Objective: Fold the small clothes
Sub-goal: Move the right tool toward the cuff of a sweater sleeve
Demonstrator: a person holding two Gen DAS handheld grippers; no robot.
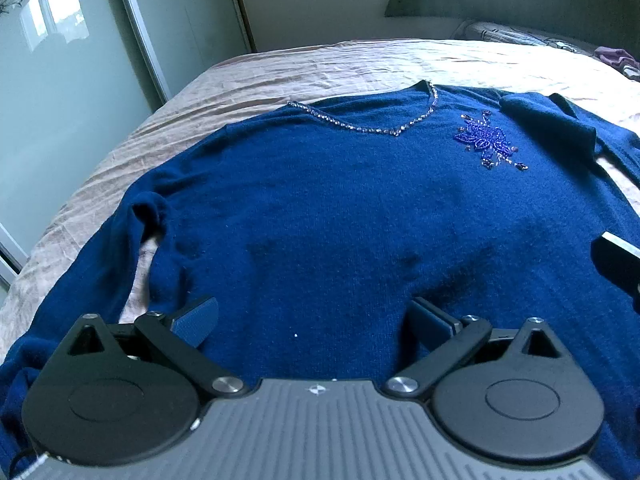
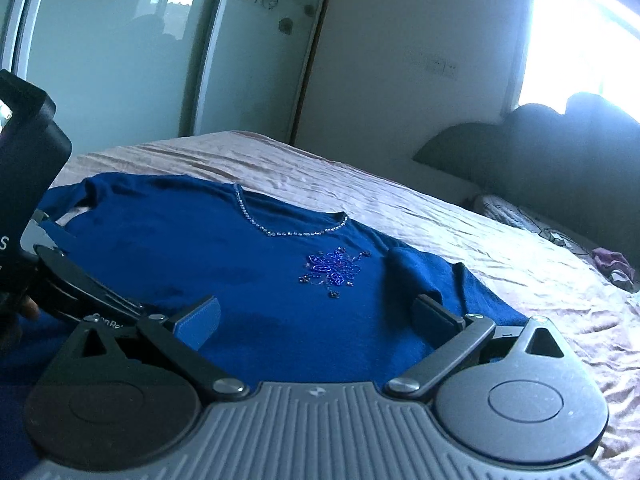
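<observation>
One blue sweater [image 1: 320, 216] flat on bed [image 1: 280, 64], beaded flower [image 1: 486, 142] at 1 o'clock; two grippers, left gripper [image 1: 316, 320] and right gripper [image 2: 316, 322], jaws spread, empty.

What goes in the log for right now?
sweater: flat on bed | left gripper: open, empty | right gripper: open, empty | fold: not started

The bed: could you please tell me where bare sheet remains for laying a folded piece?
Bare sheet lies beyond the blue sweater's beaded neckline, and toward the headboard. The near edge is crowded by both grippers.
</observation>
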